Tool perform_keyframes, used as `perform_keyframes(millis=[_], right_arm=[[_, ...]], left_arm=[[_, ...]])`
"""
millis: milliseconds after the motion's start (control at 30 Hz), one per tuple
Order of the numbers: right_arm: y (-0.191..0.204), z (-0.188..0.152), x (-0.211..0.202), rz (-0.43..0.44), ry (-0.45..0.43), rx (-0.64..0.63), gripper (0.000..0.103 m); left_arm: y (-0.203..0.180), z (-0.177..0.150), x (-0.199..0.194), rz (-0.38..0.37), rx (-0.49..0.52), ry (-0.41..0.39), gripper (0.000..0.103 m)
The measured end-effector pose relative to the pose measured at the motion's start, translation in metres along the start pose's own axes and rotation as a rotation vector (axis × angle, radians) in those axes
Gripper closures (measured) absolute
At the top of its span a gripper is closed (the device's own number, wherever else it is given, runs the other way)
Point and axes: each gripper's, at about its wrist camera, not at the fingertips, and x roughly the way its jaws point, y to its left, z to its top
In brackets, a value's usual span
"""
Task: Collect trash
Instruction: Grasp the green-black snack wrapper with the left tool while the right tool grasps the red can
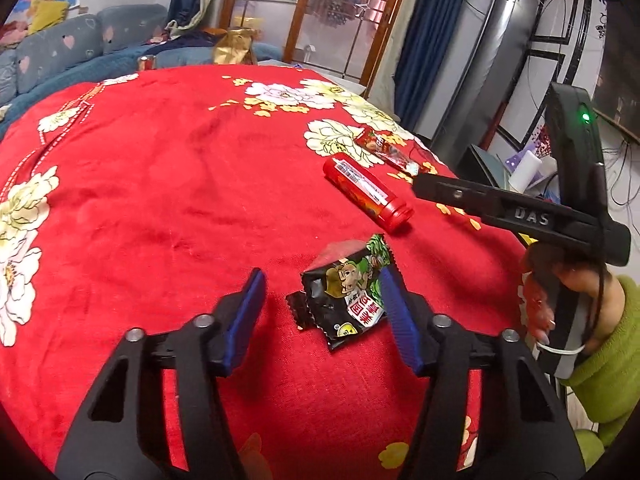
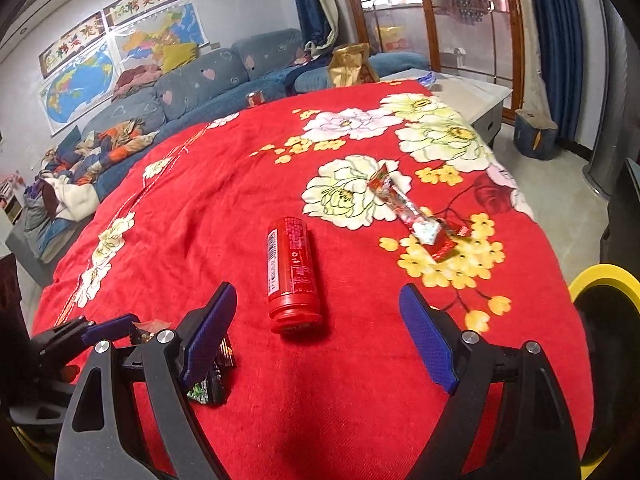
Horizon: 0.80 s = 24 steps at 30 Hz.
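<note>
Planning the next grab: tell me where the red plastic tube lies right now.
The red plastic tube lies on its side on the red floral cloth, ahead between the open right gripper fingers, left of the torn red wrapper.

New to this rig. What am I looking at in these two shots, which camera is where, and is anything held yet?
There is no robot here: a person holds a two-finger grasping tool in each hand, and a fisheye camera on each one looks forward along its fingers.

The left wrist view shows the left tool, open, with a black snack packet lying between its blue fingers, not gripped. At the right of that view you see the person's hand holding the other device.

The right wrist view shows the right tool, open and empty, aimed at a red bottle lying on its side. Beyond it lies a red wrapper.

Everything rests on a red flowered blanket. A yellow rim at the right edge may be a bin.
</note>
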Motion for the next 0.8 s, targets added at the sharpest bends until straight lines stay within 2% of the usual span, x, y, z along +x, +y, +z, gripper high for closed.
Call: perform_keyframes(millis=[300,600,800], right_arm=[[0.009,0.007,0.032,0.053,0.073,-0.021,0.032],[0.009,0.008,0.062,0.059,0.146,-0.015,0.046],[-0.003,0.006,0.058,0.075,0.143,0.016,0.066]], left_arm=[[-0.003,0.001,0.0,-0.017,0.003,-0.003,0.071],[-0.013,0.003,-0.005,-0.037,0.021,-0.008,0.076],[-0.025,0.003,-0.007,-0.058,0.045,-0.002,0.077]])
